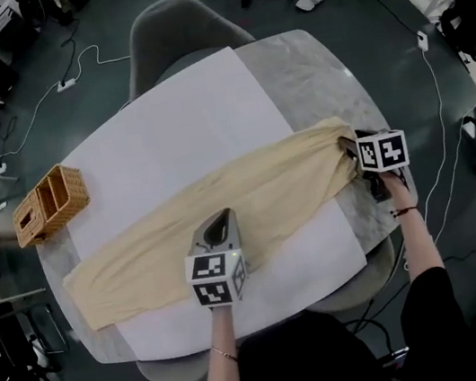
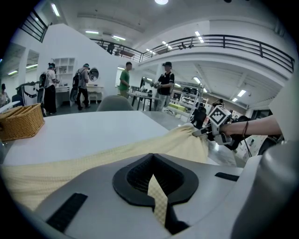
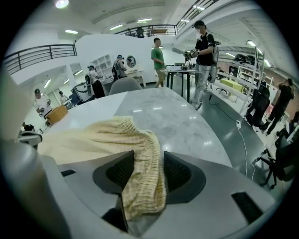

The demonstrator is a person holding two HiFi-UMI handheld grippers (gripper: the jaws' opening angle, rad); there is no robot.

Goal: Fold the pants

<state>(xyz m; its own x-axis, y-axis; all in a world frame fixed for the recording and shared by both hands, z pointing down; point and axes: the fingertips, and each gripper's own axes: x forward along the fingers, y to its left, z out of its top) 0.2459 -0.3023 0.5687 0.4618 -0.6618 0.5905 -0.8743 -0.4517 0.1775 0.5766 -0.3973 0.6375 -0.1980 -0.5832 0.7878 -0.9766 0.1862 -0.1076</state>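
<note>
One lengthwise fold looks done: the pants (image 1: pixel 148 251) lie as a single long cream band, the legs apparently stacked one on the other. They run diagonally across the white sheet (image 1: pixel 173 132) on the tabletop (image 1: pixel 308 72). Crosswise folds are still to do, as far as I can judge; the full length is stretched out and nothing is doubled over yet.

Left tool (image 1: pixel 219 225): clenched on the pants. A thin strip of fabric is pinched between its closed jaws at the near edge, about mid-length. The rest of the cloth spreads ahead of it and off to both sides, and the leg ends trail away well to its left.

Right tool (image 1: pixel 352 152): released. Its jaws stand wide apart with the elastic waistband (image 3: pixel 145 154) draped loosely between them, the pads not pressing on it. The waist end sits right at its tips, near the tabletop's right edge, and the body of the pants runs away from it toward the left tool.

Wicker basket (image 1: pixel 50 202) is well apart from both tools, beyond the leg ends and clear of the cloth.
</note>
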